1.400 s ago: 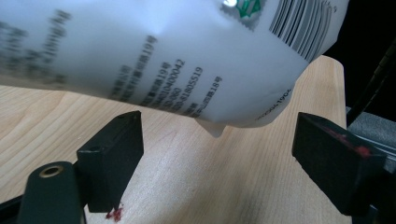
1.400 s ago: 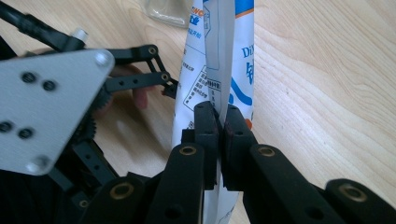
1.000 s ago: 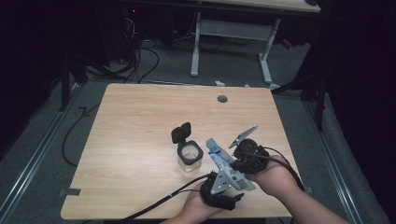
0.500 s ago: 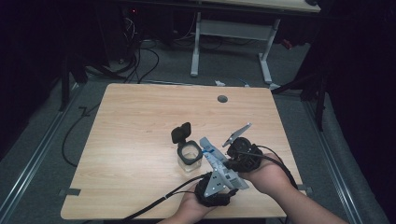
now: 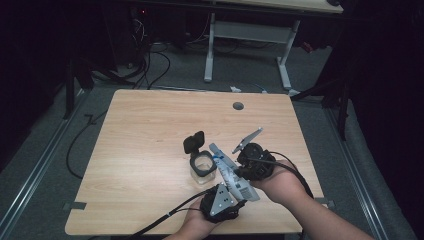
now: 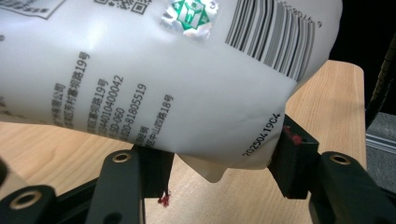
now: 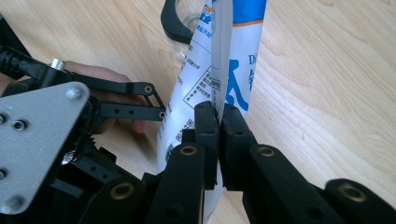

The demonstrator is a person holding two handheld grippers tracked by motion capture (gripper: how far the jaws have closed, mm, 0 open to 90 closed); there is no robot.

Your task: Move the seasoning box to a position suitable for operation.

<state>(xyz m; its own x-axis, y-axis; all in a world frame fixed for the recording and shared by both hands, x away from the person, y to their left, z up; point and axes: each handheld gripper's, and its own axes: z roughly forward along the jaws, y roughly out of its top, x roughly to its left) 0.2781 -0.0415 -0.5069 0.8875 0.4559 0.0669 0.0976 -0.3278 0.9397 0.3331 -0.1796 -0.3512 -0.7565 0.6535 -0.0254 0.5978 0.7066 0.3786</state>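
Both grippers now hold the white pouch (image 5: 227, 170) near the worktop's (image 5: 150, 130) front edge, tilted toward the open jar (image 5: 202, 167): right gripper (image 7: 218, 122) pinches its seam, left gripper's (image 6: 224, 163) fingers have just closed around its bottom, ready for pouring.

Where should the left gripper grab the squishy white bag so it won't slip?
Low on the bag's bulging bottom end, probably, coming from below. In the left gripper view that rounded end already sits between the left gripper's jaws, which have just been closing on it. The right gripper pinches the flat sealed edge, so the soft, full belly is the free part to squeeze.
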